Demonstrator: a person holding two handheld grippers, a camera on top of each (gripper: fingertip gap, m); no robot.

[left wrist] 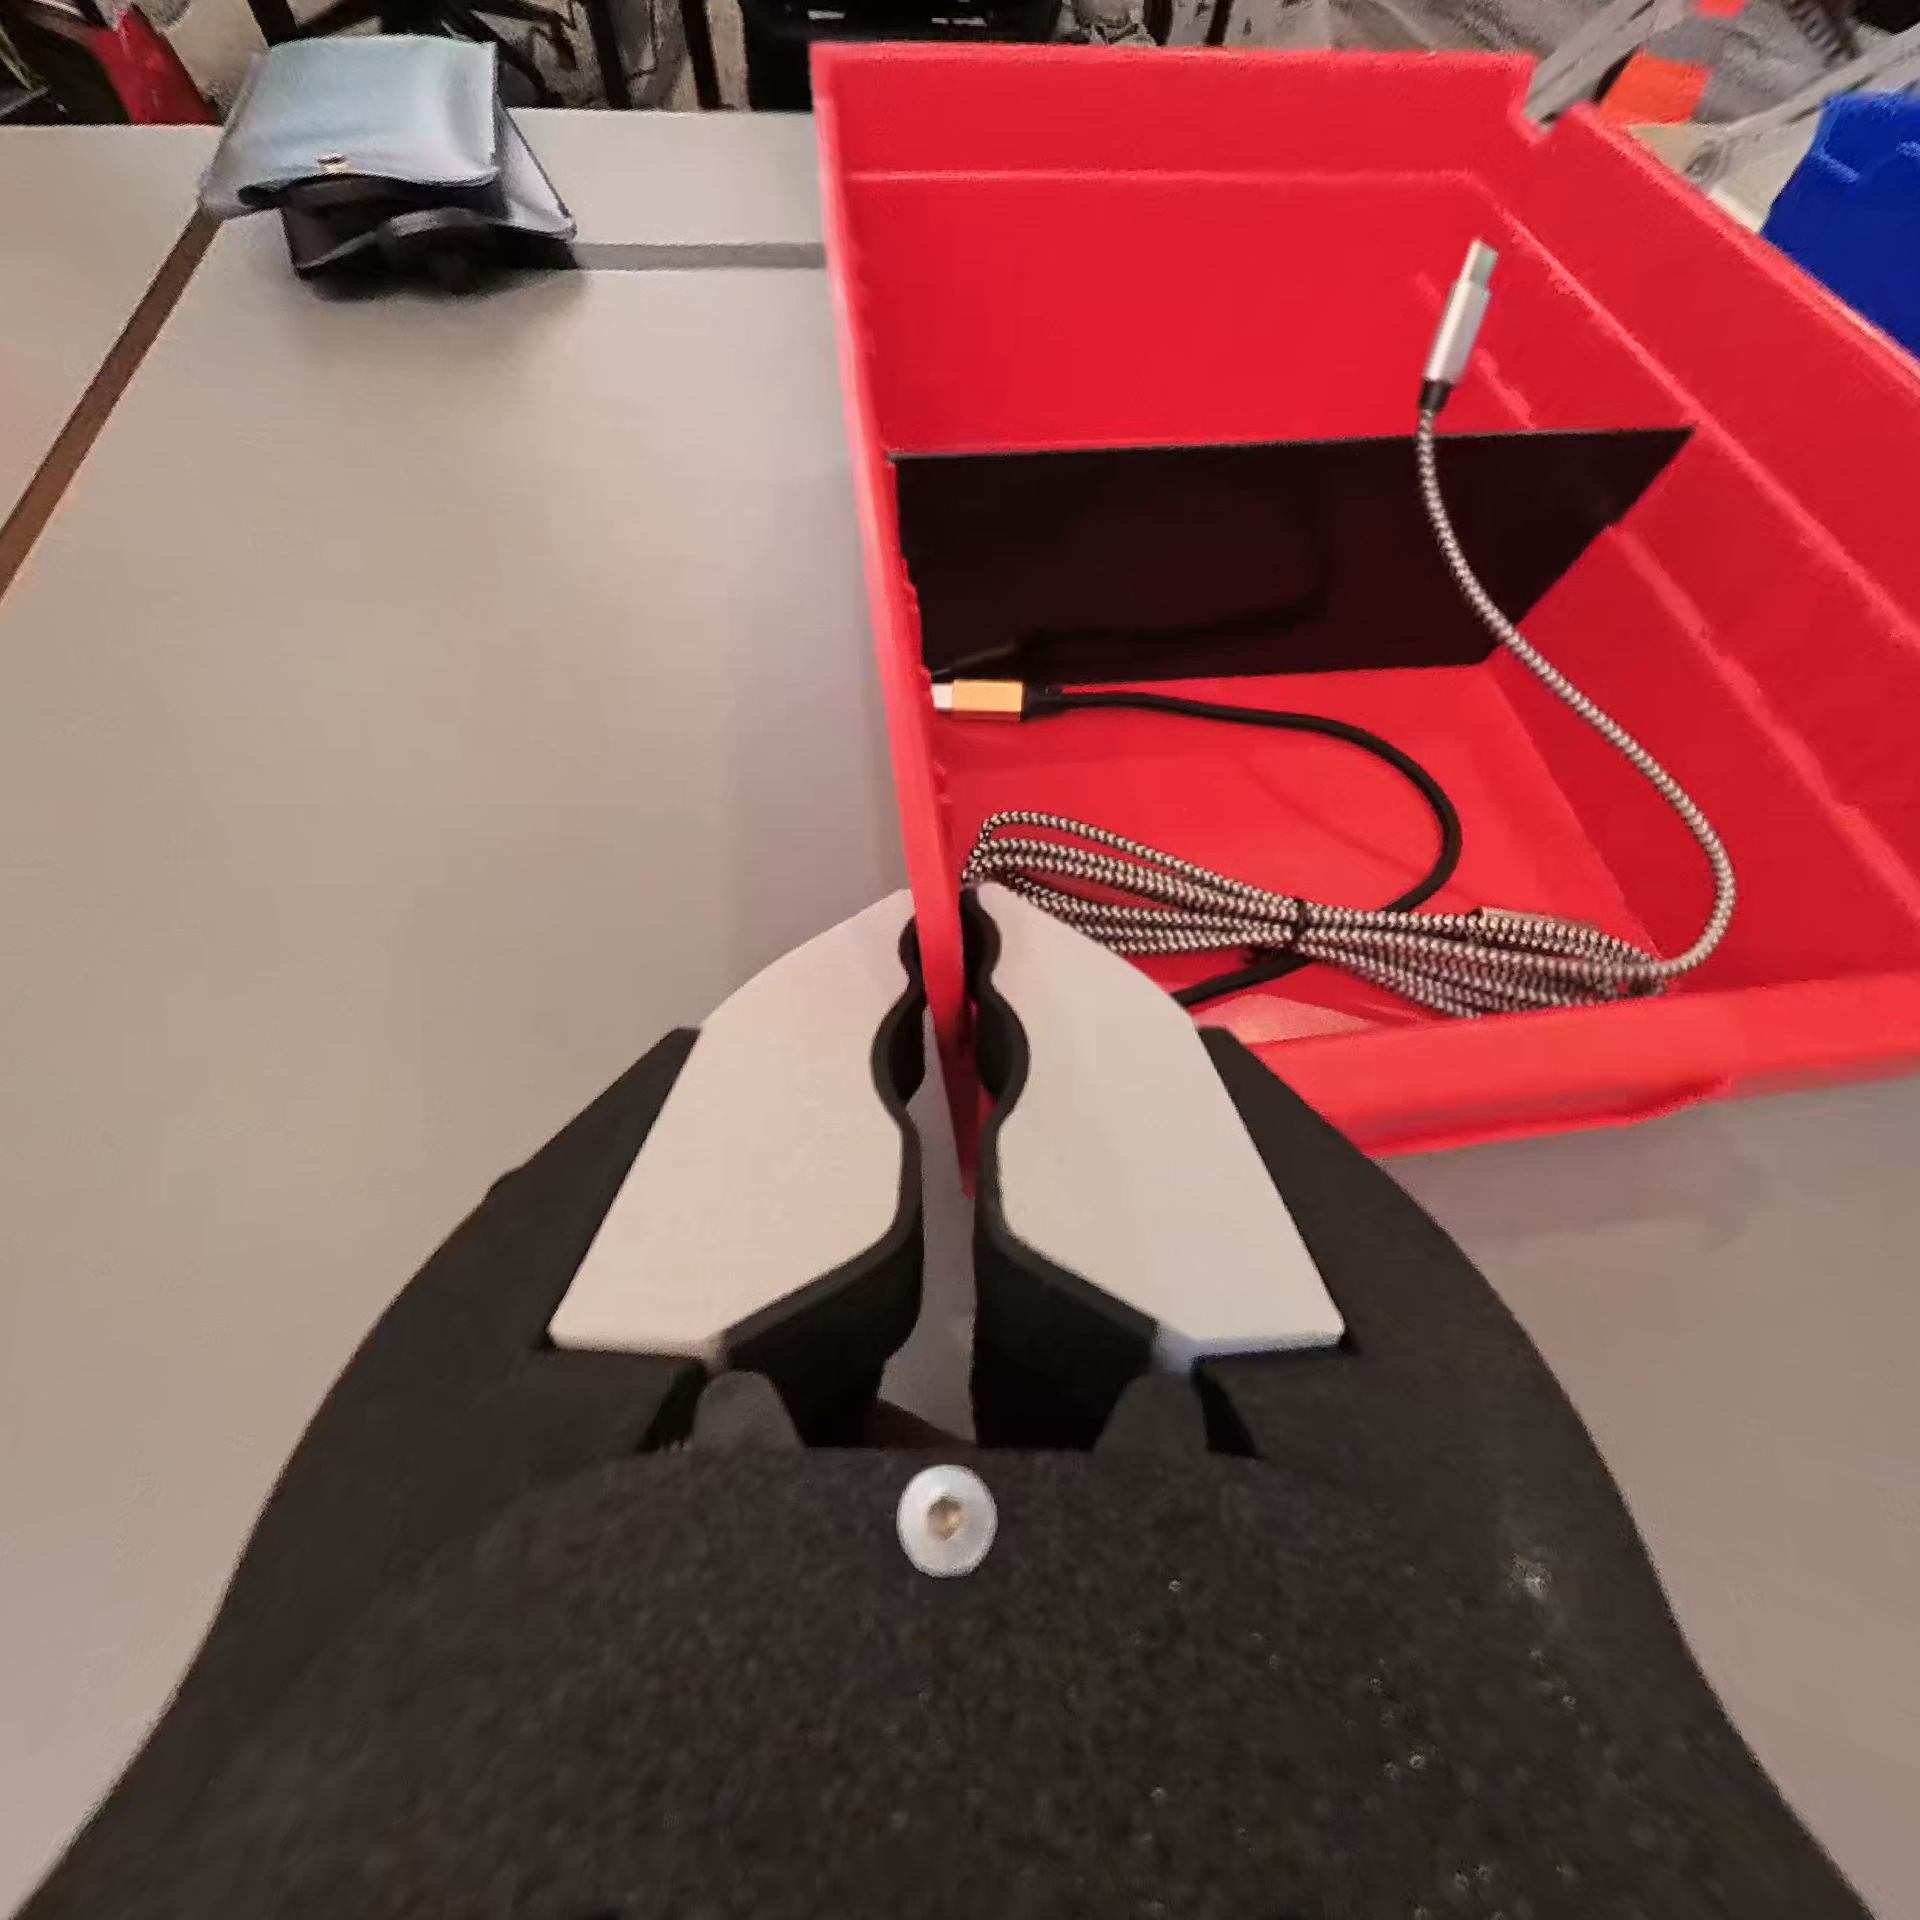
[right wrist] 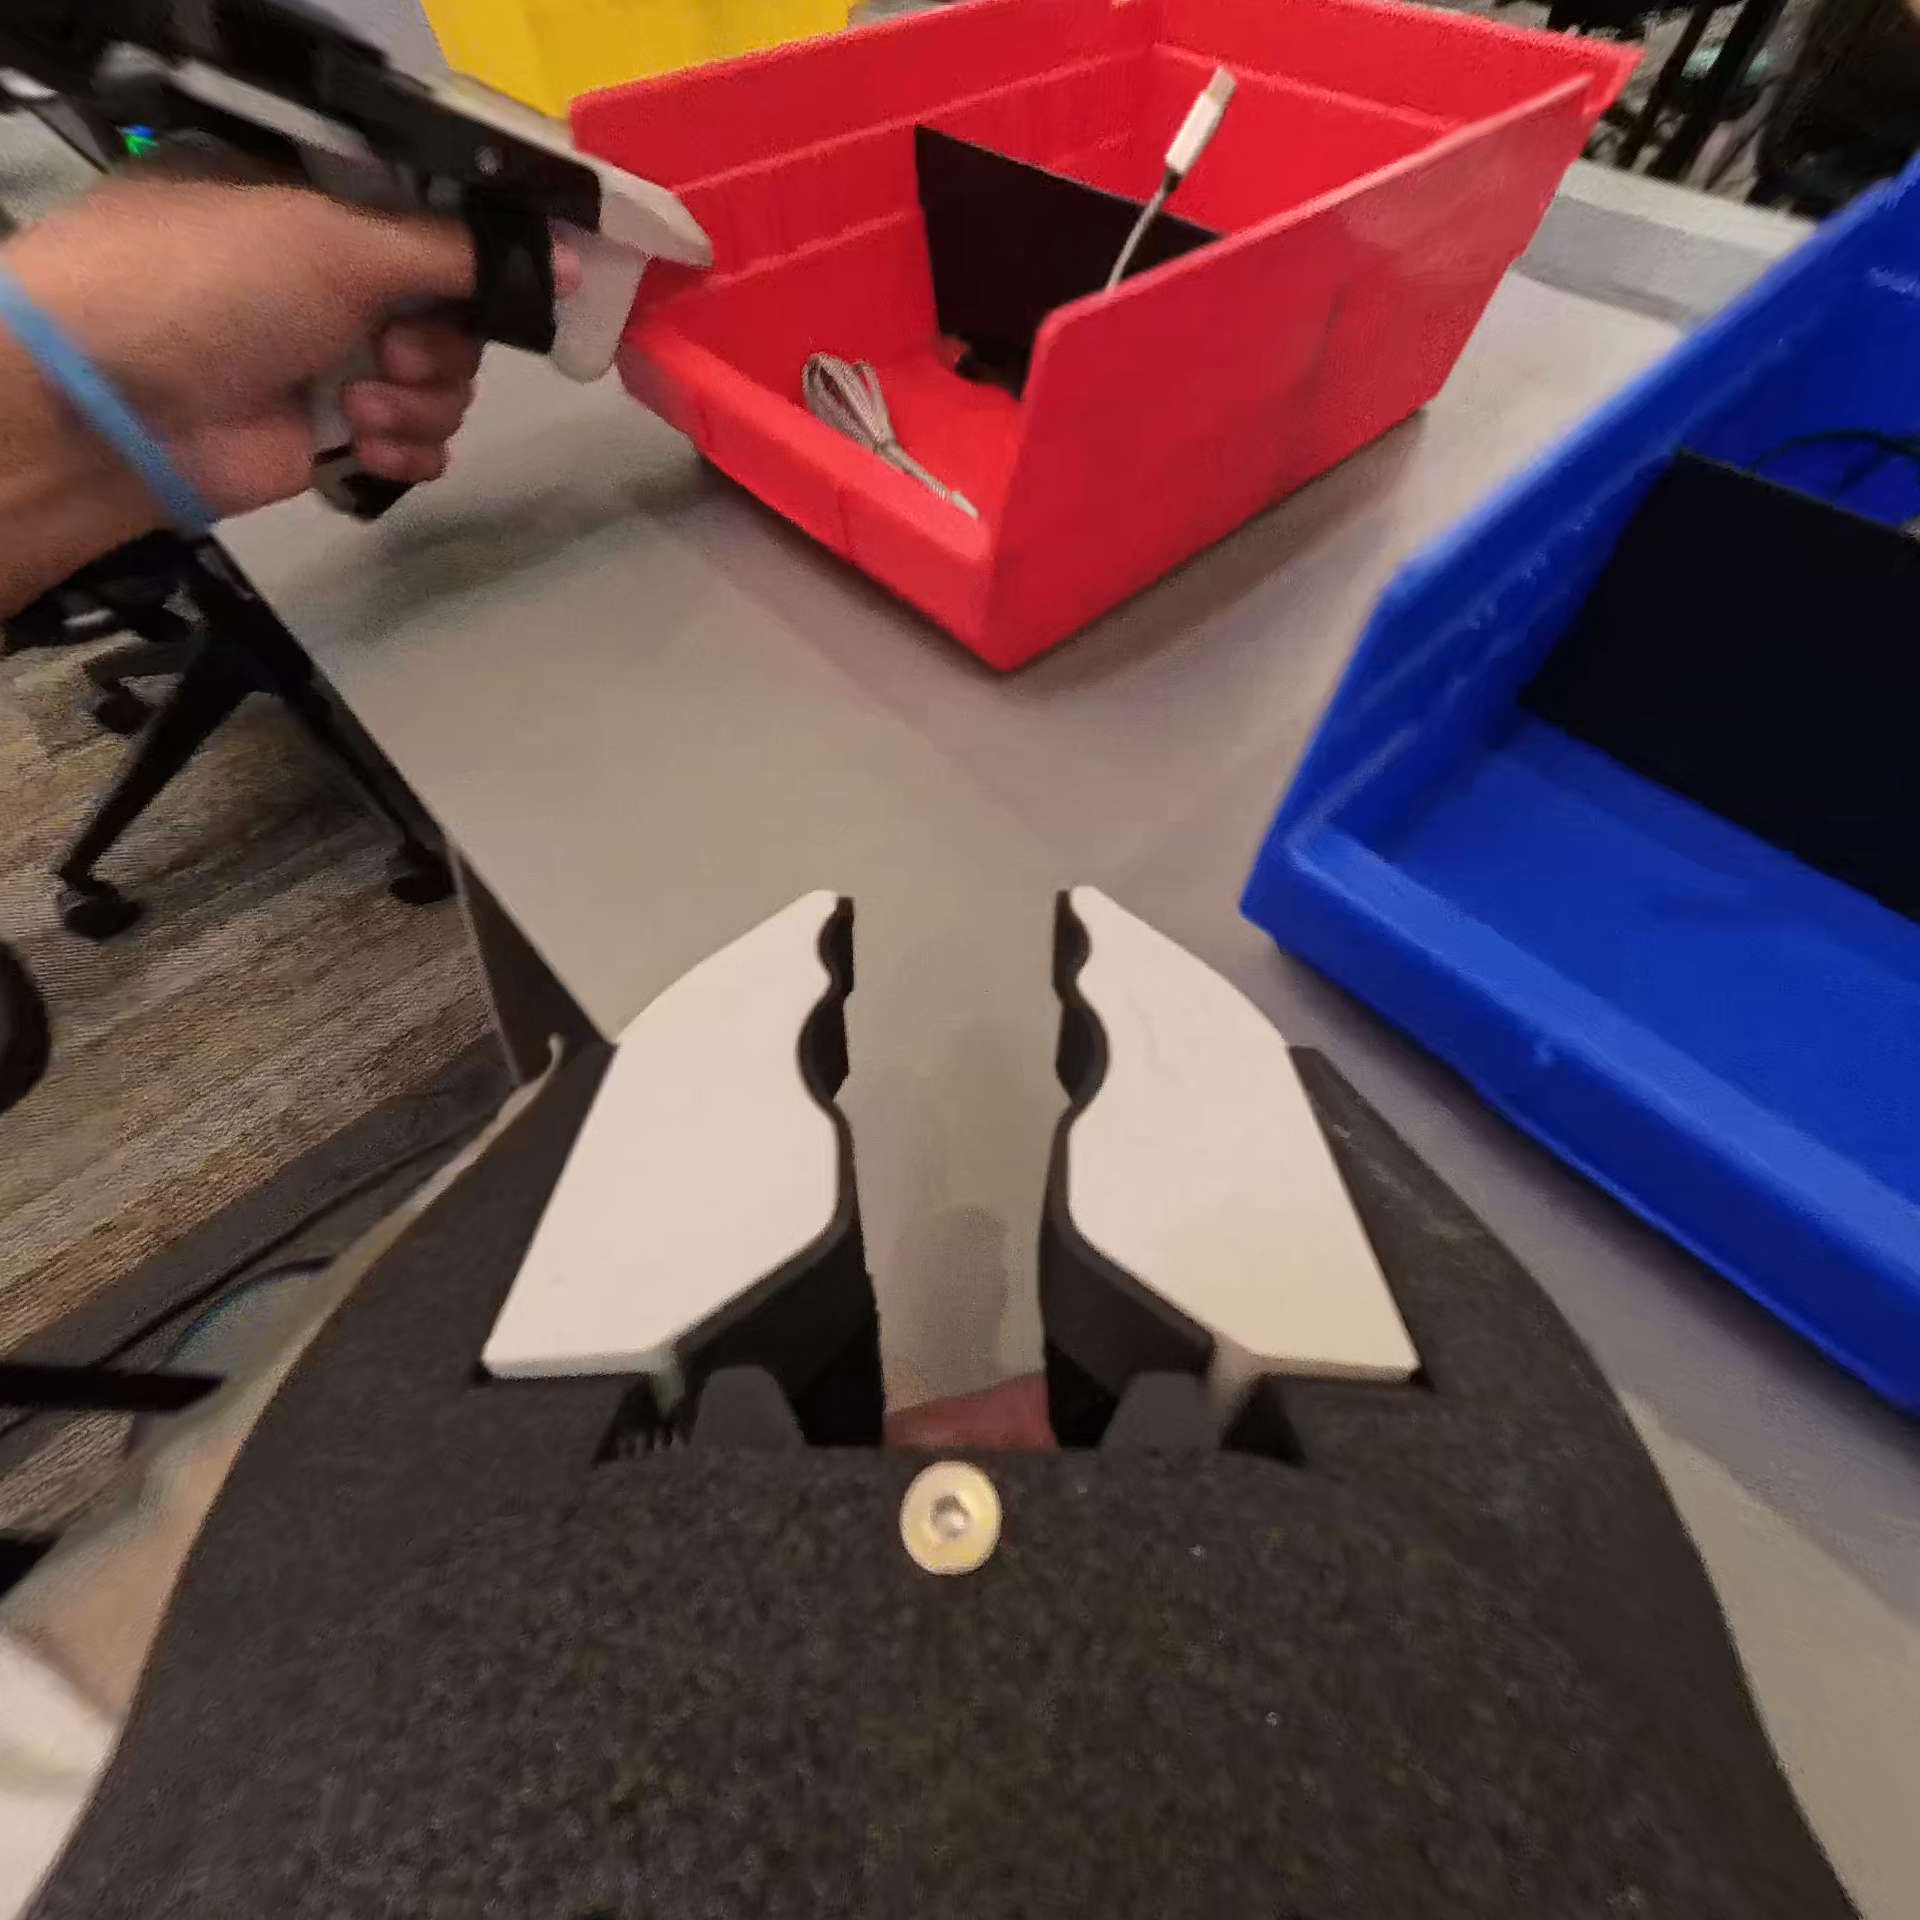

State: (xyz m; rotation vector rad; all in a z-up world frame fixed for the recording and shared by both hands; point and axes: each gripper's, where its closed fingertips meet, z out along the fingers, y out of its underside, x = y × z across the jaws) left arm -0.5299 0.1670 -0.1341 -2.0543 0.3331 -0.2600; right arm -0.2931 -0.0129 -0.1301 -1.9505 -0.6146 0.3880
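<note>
My left gripper (left wrist: 943,920) is shut on the left side wall of the red bin (left wrist: 1143,312), one finger outside and one inside. In the bin's near compartment lie a bundled braided cable (left wrist: 1351,930) and a black cable with an orange plug (left wrist: 987,698). A black divider (left wrist: 1247,551) crosses the bin, and a braided strand with a silver plug (left wrist: 1460,312) rises over it. My right gripper (right wrist: 954,920) is open and empty above the grey table (right wrist: 779,748). The right wrist view shows the left gripper (right wrist: 665,234), held by a hand, at the red bin (right wrist: 1195,416).
A blue bin (right wrist: 1621,935) with a black divider stands right of my right gripper. A yellow bin (right wrist: 623,42) sits behind the red one. A grey pouch (left wrist: 384,156) lies at the table's far left. The table edge and chair legs (right wrist: 208,727) are to the left. About 30 centimeters separates my left fingertips from my right.
</note>
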